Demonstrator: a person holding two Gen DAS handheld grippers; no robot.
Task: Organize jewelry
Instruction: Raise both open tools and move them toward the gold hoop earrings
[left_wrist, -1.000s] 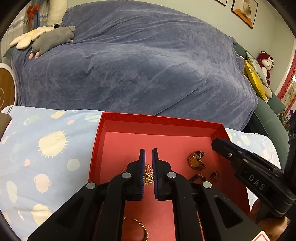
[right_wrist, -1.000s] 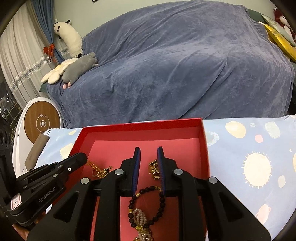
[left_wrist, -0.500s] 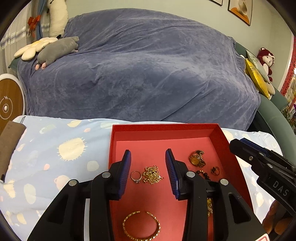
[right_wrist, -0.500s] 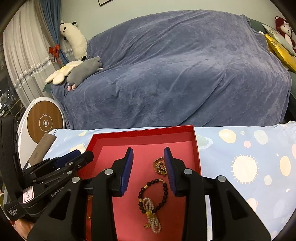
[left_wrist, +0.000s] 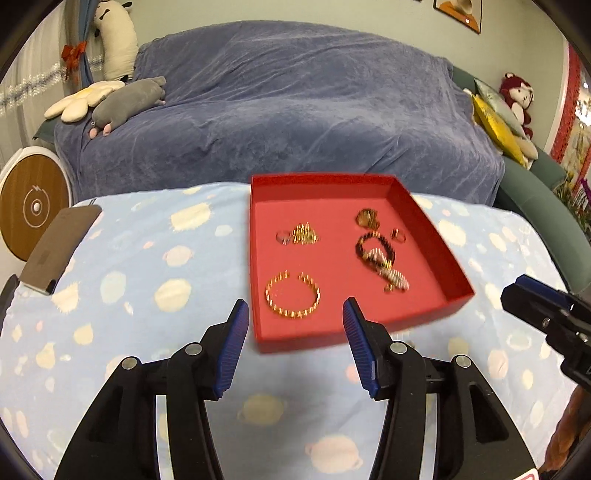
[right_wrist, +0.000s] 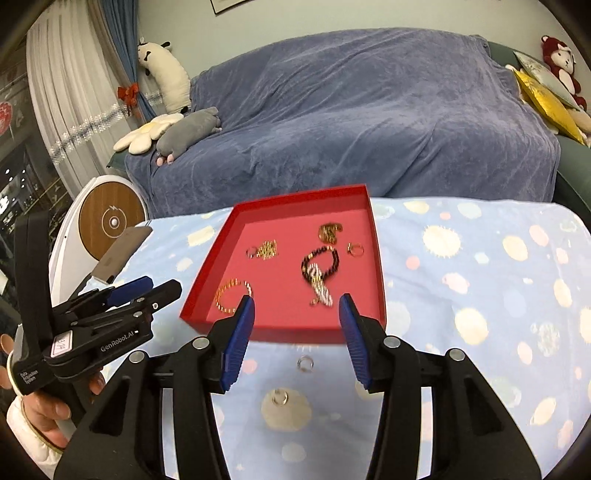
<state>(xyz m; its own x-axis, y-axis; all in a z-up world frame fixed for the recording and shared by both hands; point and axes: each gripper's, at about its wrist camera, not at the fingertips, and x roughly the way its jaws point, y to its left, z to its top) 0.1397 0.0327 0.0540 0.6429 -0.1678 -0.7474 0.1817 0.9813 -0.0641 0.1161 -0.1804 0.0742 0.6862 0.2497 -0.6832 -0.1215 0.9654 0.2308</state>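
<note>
Right claw (right_wrist: 297, 301), jaws opening and empty, hangs over two loose rings (right_wrist: 305, 363) near the bench's (right_wrist: 480, 280) front edge, just short of the red tray (right_wrist: 284, 332); left claw (left_wrist: 291, 314), also opening empty, sits farther off.

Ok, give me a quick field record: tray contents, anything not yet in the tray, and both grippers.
tray: red tray on the patterned cloth
in tray: gold bangle, dark bead bracelet, gold chain pile, gold pendant, two small rings
outside tray: two small rings on the cloth, near side of the tray
left gripper: jaws opening, nothing between them
right gripper: jaws opening, nothing between them
image quality: jewelry blurred, fine detail unclear
</note>
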